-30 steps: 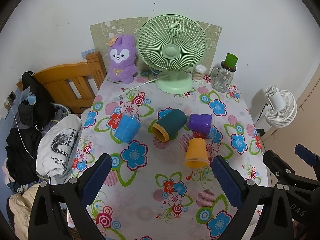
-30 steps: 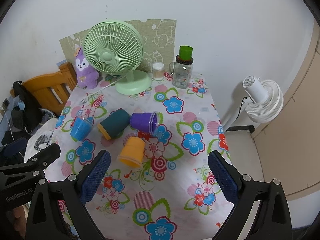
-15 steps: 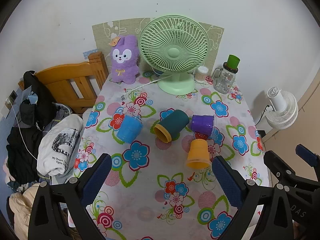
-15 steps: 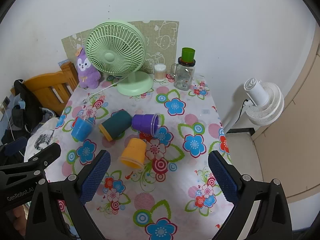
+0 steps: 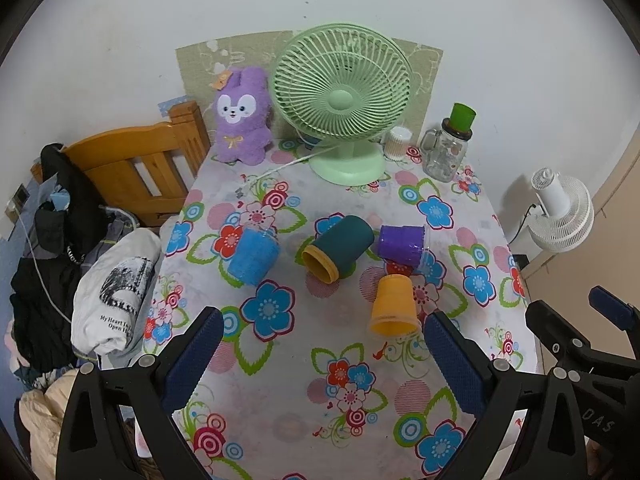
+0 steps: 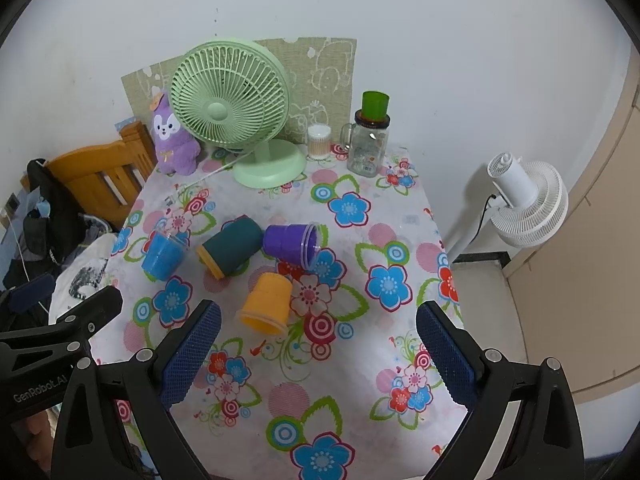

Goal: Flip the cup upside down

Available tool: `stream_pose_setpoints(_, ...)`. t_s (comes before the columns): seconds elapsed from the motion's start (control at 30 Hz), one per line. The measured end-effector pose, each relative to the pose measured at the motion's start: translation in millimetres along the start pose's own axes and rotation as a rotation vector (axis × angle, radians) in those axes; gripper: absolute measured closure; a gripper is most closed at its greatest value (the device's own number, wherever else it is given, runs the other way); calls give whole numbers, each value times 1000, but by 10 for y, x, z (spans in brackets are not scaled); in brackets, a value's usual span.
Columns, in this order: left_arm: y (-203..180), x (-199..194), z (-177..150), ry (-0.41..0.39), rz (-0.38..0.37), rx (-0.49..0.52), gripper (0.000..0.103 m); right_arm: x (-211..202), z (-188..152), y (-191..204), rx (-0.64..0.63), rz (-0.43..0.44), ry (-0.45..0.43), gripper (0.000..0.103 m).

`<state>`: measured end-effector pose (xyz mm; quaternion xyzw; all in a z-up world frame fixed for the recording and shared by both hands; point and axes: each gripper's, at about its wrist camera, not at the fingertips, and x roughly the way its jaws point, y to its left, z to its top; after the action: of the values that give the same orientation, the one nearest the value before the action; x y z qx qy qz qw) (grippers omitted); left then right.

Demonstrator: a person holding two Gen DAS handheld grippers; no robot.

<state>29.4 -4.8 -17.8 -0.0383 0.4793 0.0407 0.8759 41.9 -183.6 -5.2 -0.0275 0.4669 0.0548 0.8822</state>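
Note:
Several cups sit on the flowered table. A blue cup stands tilted at the left. A dark teal cup with an orange rim lies on its side. A purple cup lies on its side. An orange cup stands mouth down. My left gripper is open and empty, above the table's near part. My right gripper is open and empty, to the right of the left one.
A green desk fan, a purple plush rabbit, a glass jar mug with a green cup on top and a small jar stand at the back. A wooden chair with clothes is left; a white fan right.
Both grippers have drawn back and up slightly, so the table looks a little farther. The cups have not moved. Both grippers stay open.

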Motion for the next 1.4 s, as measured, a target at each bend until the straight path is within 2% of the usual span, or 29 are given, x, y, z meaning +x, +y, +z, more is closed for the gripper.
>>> stream_pose_setpoints(0.3, -238, 401, 101, 79, 9, 8, 2, 294, 154, -188, 10, 8, 28, 4)
stream_pose_setpoints(0.77, -661, 1233, 258, 221, 11, 18, 2, 1069, 360, -615, -15, 43, 144, 3)
stream_pose_setpoints(1.17, -864, 1895, 155, 377, 29, 44, 2, 1760, 334, -777, -2, 63, 277, 3)
stream_pose_setpoints(1.4, -956, 2217, 65, 460, 29, 67, 10, 2035, 275, -806, -3, 72, 338, 3)
